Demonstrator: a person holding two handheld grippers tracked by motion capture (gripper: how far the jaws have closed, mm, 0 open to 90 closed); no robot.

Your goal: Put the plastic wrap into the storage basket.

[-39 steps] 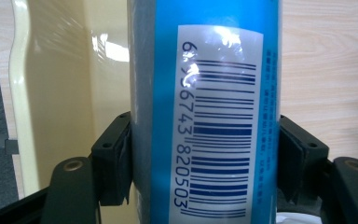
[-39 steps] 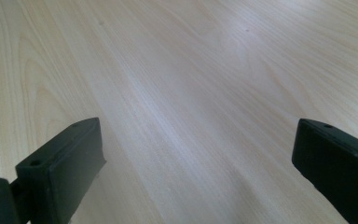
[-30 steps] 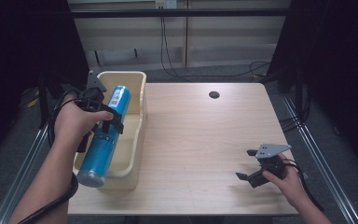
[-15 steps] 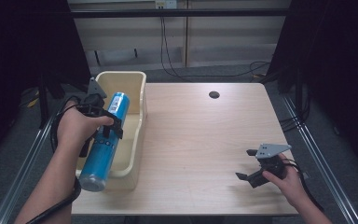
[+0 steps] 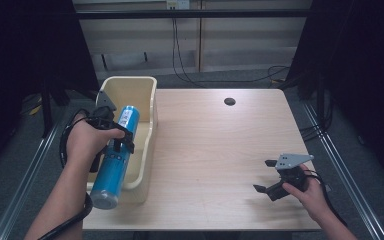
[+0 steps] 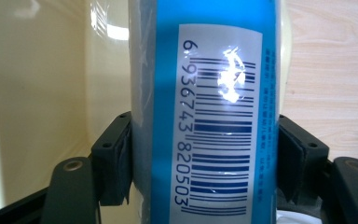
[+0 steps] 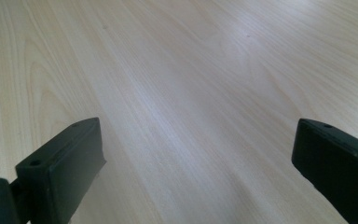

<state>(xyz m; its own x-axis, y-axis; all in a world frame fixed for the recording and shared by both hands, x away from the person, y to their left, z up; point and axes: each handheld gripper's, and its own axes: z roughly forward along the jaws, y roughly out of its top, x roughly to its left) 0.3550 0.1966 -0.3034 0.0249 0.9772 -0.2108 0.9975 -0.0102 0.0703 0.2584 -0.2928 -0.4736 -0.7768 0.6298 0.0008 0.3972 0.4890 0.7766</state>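
Grippers: two. Right gripper [image 5: 266, 176] near table [image 5: 215, 150] front edge, jaws wide apart, nothing between. Left gripper [image 5: 121, 139] clamped on one blue can [image 5: 115, 155], held tilted over one cream bin [image 5: 147, 92] at table's left side.

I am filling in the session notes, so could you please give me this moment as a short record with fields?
held item: blue can with a barcode label, lying slanted over the bin
left gripper: shut on the can's middle, a pad on each side
container: cream bin at the table's left edge
right gripper: jaws open, nothing between them, low over bare wood
surface: light wooden table with a dark round hole near the far edge
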